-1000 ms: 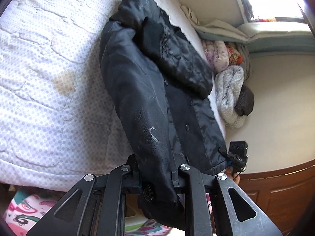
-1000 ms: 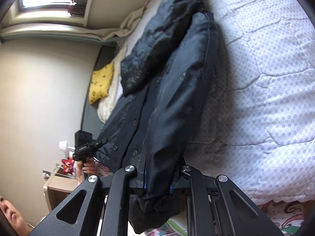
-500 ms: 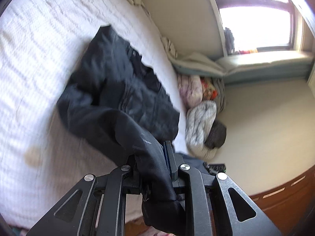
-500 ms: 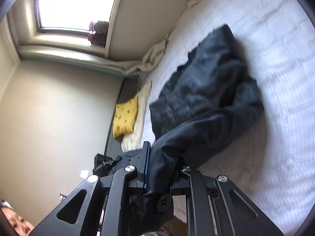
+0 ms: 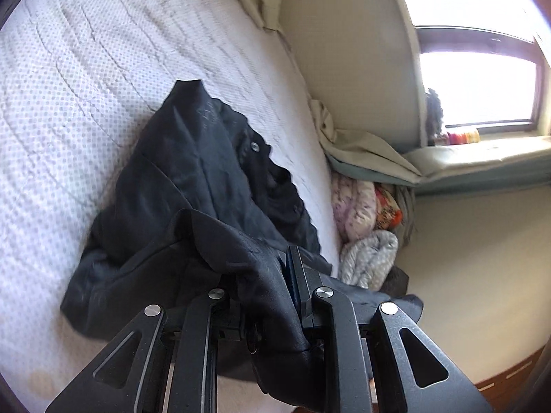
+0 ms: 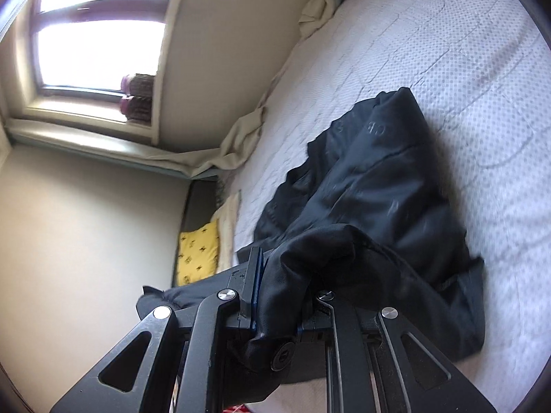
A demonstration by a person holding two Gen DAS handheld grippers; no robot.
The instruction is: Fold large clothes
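Observation:
A black padded jacket (image 5: 193, 186) (image 6: 375, 186) lies on a white quilted bed (image 5: 69, 79) (image 6: 465, 55), its near end lifted and doubled over toward the far end. My left gripper (image 5: 265, 275) is shut on a bunched fold of the jacket's hem, which drapes over the jaws. The right gripper (image 6: 282, 275) is likewise shut on the hem's other corner, cloth spilling over its fingers (image 6: 254, 275). A stretch of hem spans between the two grippers. Neither view shows the other gripper clearly.
A cream sheet (image 5: 361, 151) (image 6: 237, 148) is crumpled along the wall by the window (image 5: 475, 89) (image 6: 100, 41). Rolled blankets (image 5: 361, 227) are stacked beside the bed in the left wrist view. A yellow pillow (image 6: 199, 258) lies by the bed in the right wrist view.
Both grippers carried the jacket's hem forward over the bed, so the long, flat jacket now lies doubled up and shorter. Both views swung toward the window and wall.

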